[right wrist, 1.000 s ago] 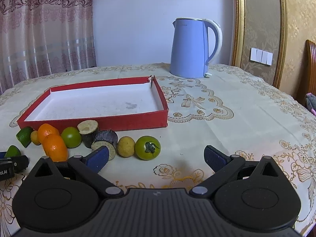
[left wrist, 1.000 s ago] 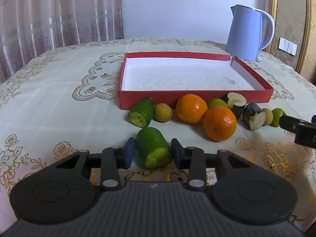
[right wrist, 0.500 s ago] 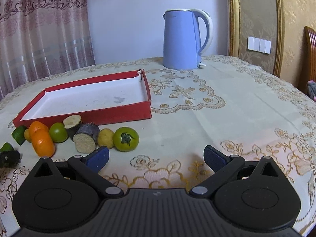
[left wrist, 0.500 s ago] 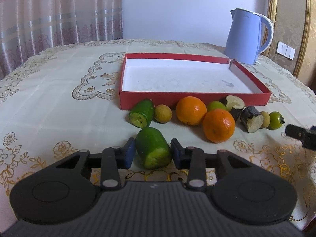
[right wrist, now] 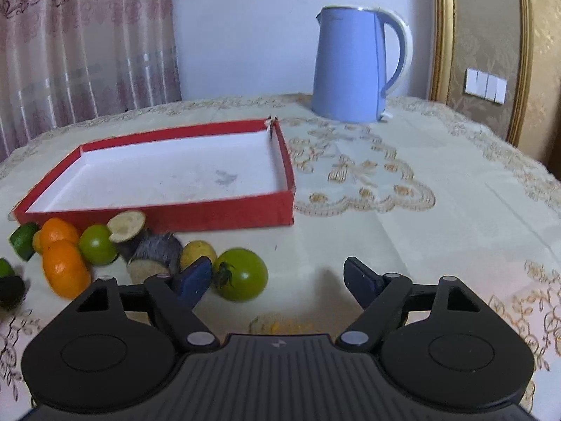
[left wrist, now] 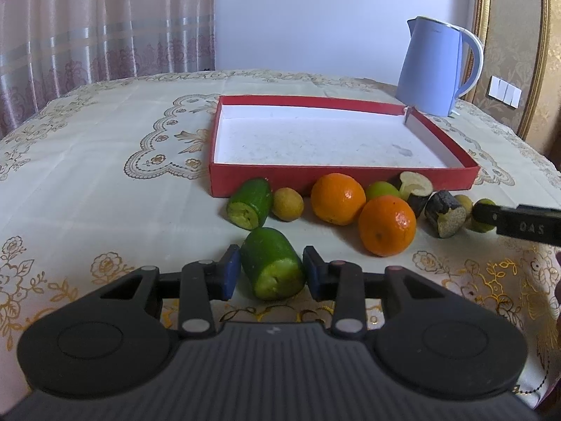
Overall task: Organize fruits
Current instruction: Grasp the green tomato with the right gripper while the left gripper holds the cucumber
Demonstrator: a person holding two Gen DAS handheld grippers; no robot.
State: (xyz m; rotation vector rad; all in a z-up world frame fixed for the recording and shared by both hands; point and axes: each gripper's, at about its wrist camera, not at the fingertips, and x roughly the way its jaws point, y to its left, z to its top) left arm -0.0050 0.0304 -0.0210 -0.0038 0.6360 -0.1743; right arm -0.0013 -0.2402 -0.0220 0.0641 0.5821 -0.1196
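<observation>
Squeezing the green cut fruit with the left claw, both blue pads pressing on its sides, narrow and tight. Resting that fruit on the tablecloth, pale cut end facing the camera, a little in front of the red box and not touching it.

Closing the right claw around the green tomato, jaws wide and not gripping. Putting the left pad just beside the tomato, with the right pad apart from it and bare cloth in between. Finding the tomato sitting on the cloth at the right end of the fruit row, its dark stalk turned toward the left pad.

Looking along the front wall of the box from the left camera and seeing, in a row: another green cut fruit, a small yellow fruit, an orange, a round green fruit and two dark cut pieces. Spotting a second orange a bit nearer, touching the first one.

Showing the white inside of the box. Standing upright behind the far right corner of the box: a blue kettle
</observation>
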